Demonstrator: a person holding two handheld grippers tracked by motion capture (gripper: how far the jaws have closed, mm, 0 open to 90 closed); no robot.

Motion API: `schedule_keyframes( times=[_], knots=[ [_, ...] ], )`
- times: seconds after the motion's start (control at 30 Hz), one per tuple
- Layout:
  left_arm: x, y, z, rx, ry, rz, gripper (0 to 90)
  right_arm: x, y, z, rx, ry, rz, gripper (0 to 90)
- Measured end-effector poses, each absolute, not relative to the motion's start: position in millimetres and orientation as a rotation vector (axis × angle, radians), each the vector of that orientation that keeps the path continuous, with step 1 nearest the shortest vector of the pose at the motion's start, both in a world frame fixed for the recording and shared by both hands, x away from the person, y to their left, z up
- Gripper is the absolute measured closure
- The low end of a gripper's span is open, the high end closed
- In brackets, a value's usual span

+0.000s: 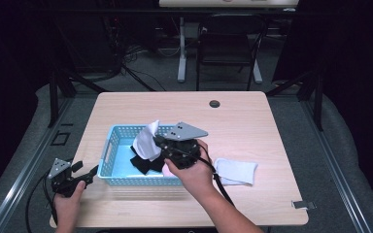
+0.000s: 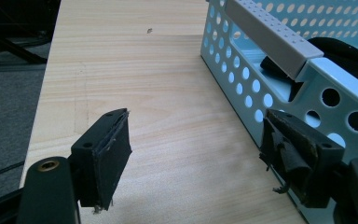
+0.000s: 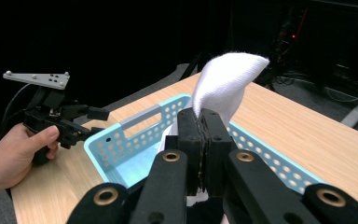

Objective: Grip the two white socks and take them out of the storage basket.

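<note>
White sock (image 1: 147, 141) hangs from my right gripper (image 1: 156, 141) over the blue basket (image 1: 108, 151) in the high view, with black clothes (image 1: 143, 163) below it and a pale folded cloth (image 1: 235, 171) on the table (image 1: 252, 121) to the right, so I should lift straight up until the sock clears the rim. From the left gripper view, my left gripper (image 2: 196, 154) is spread wide with nothing in it, one jaw right by the basket wall (image 2: 242, 74), and I should keep it steady there. From the right gripper view, the jaws are pressed together on the sock (image 3: 226, 77), so I hold tight.
</note>
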State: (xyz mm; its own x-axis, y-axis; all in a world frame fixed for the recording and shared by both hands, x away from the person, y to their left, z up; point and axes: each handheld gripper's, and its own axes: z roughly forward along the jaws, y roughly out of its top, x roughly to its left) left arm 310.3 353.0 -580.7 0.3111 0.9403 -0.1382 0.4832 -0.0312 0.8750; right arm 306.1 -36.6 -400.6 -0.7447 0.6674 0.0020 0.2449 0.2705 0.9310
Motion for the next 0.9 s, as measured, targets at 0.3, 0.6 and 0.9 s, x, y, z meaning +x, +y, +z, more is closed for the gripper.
schedule_keyframes(
  times=[0.3,0.6,0.9],
  knots=[
    [310.2,352.6,-580.8,1.664,1.309,0.627,24.0,297.0,-77.9,-397.6,0.902,2.095,1.473,88.4],
    [310.1,352.3,-580.9,1.666,1.309,0.630,24.0,284.8,-116.3,-400.7,0.969,2.042,1.443,88.4],
    [310.2,351.8,-581.3,1.669,1.310,0.632,24.0,269.1,-149.2,-412.0,1.035,2.003,1.396,88.4]
  ],
)
